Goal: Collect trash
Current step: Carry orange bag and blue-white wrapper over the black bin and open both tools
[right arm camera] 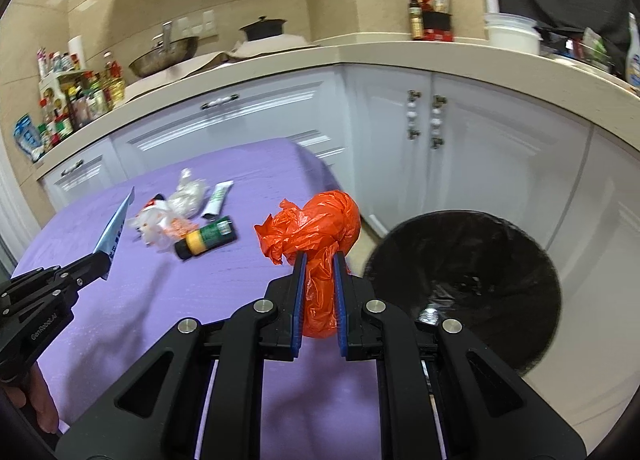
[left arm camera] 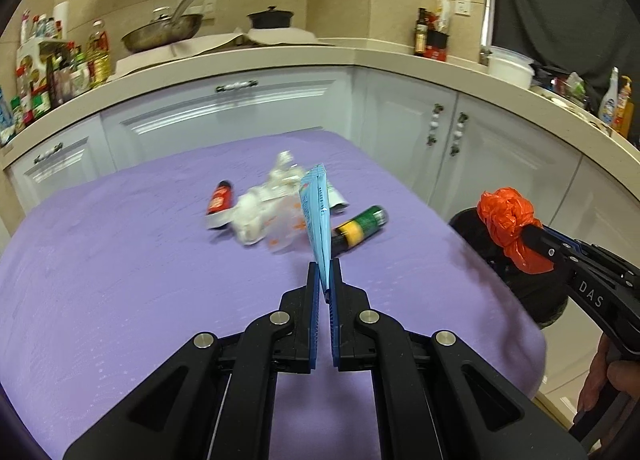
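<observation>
Right hand-held gripper (right arm camera: 319,260) is pinching a crumpled orange plastic bag (right arm camera: 316,228), and the round black trash bin (right arm camera: 464,288) sits just off at its 3 o'clock, below the bench edge, so that arm is nearer the drop. Left hand-held gripper (left arm camera: 325,272) is clamped on a flat light-blue sachet (left arm camera: 318,216), long axis running toward 12. Further out on the purple-covered bench (left arm camera: 120,280): a green-and-yellow cylinder (left arm camera: 360,226), white wrappers (left arm camera: 260,212), and a red tube (left arm camera: 220,200).
</observation>
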Tool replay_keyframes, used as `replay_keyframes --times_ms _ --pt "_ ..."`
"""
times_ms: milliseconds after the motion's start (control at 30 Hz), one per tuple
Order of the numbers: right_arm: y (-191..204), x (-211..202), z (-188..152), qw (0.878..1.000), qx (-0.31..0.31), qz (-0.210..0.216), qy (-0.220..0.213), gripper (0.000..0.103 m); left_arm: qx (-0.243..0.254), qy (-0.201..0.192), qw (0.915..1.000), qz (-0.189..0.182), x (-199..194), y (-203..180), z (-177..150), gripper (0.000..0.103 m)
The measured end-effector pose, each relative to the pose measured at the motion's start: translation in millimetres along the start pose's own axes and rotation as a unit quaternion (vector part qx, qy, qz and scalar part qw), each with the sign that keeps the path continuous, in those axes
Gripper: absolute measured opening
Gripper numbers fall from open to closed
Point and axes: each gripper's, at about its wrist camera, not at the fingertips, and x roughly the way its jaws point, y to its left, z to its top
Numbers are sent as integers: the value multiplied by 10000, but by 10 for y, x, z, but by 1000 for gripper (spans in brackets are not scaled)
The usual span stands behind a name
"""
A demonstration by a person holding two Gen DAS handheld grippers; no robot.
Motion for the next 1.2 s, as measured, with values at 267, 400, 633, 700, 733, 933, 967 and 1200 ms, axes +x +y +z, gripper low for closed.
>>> replay_keyframes --times_ms 267,400,633,700,733,933,967,1200 --pt "-446 -179 -5 9985 279 -449 -160 12 251 -33 9992 -321 117 -425 94 5" --pt "-658 -244 -18 9968 416 -647 -210 12 375 -45 9982 -467 184 -642 144 5" --pt "-1025 -291 -48 9932 657 -922 -260 12 642 -62 9953 -718 322 -1062 211 5" --pt "-1105 -294 -54 9924 710 -972 -270 12 697 -53 9945 -783 356 -1152 221 5" --pt "-1143 -295 -57 9920 728 -994 -273 12 732 -47 9940 -813 376 -1208 228 5" --pt "-1351 -259 -94 9903 835 -1079 -246 12 913 -6 9912 -954 486 -1524 250 5" --pt "-1387 -247 -101 9901 856 -1089 -239 12 947 2 9908 -971 503 -1571 251 5" --pt "-1568 -182 -109 9886 927 -1167 -211 12 1120 108 9883 -1029 661 -1821 239 5"
